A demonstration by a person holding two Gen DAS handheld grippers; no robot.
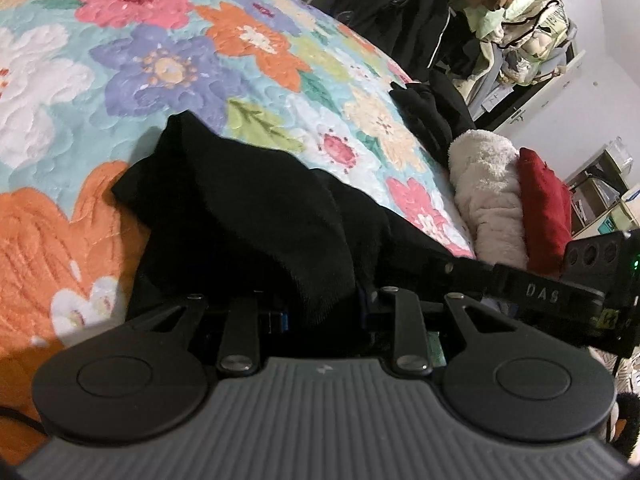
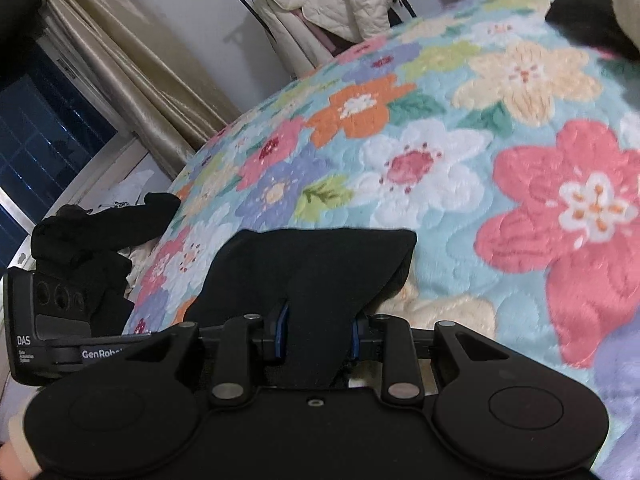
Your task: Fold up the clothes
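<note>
Between the jaws, the black garment (image 2: 312, 264) is matt, soft knit cloth; beyond them the floral bedspread (image 2: 460, 168) looks quilted, plush, faintly sheeny.

White letters "DAS" stand on the black module (image 1: 560, 296) at the right edge of the left wrist view. In the right wrist view a like module (image 2: 44, 336) at the left edge carries "DAS" with smaller lines beneath, too fine to read, and on its bar "GenRob", probably cut short by the linkage in front. No other text can be read.
</note>
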